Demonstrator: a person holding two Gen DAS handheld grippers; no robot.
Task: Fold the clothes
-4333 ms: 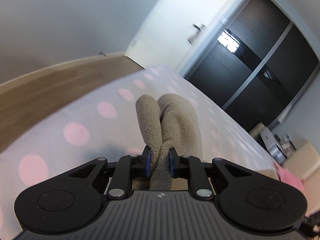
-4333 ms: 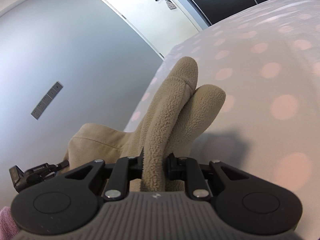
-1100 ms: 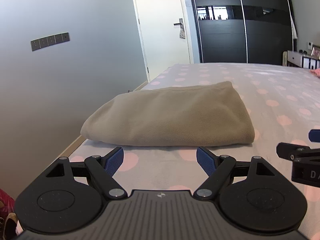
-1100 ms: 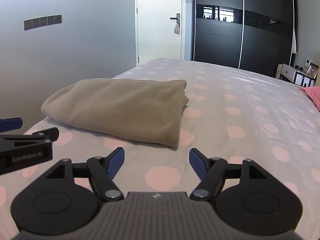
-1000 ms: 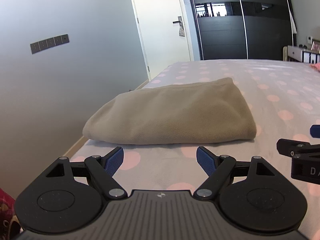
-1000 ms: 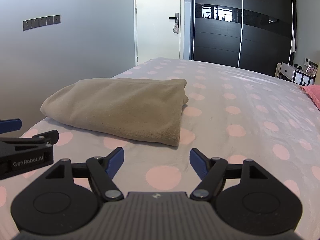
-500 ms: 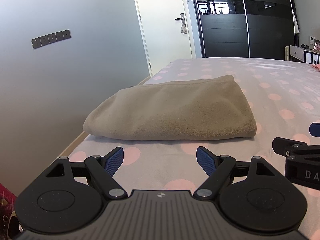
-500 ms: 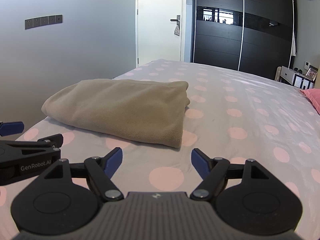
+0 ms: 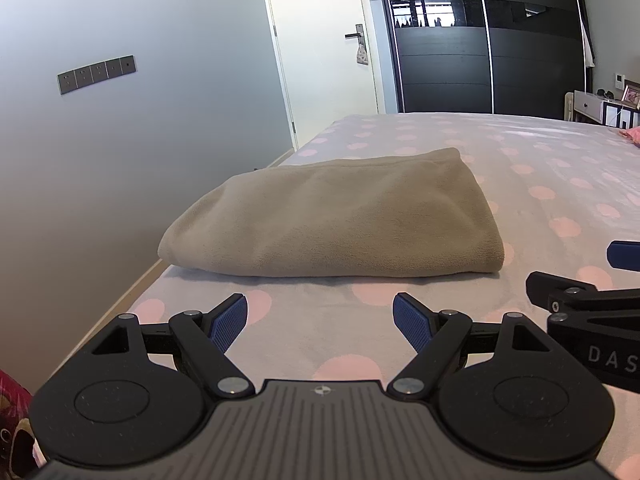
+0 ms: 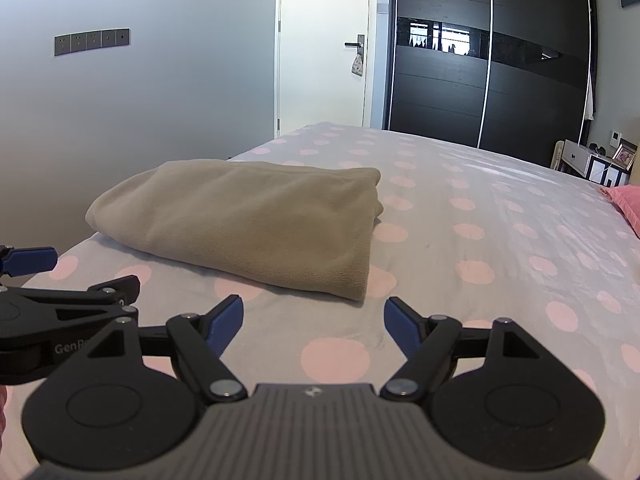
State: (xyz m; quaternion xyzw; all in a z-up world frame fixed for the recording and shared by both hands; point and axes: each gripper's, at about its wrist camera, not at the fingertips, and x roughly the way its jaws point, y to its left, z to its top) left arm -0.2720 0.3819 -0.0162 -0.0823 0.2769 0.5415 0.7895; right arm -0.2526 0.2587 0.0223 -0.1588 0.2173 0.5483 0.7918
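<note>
A beige fleece garment [image 9: 332, 216] lies folded in a thick flat rectangle on the polka-dot bed sheet [image 9: 540, 168], close to the bed's left edge. My left gripper [image 9: 318, 304] hovers just short of its near fold, open, with nothing between the blue pads. In the right wrist view the same garment [image 10: 248, 216] sits ahead and slightly left. My right gripper [image 10: 313, 304] is open and empty, near the garment's front right corner. Each gripper shows at the edge of the other's view; they stand side by side.
A grey wall runs close along the bed's left edge [image 9: 120, 300]. Behind the bed are a white door [image 10: 320, 48] and a dark sliding wardrobe [image 10: 488, 52]. A pink pillow [image 10: 626, 204] and a white side table [image 10: 592, 164] are at the far right.
Some seconds ago both grippers were shut on the lifted fleece; now it lies folded on the bed and both are open. Over the last second the views have barely shifted.
</note>
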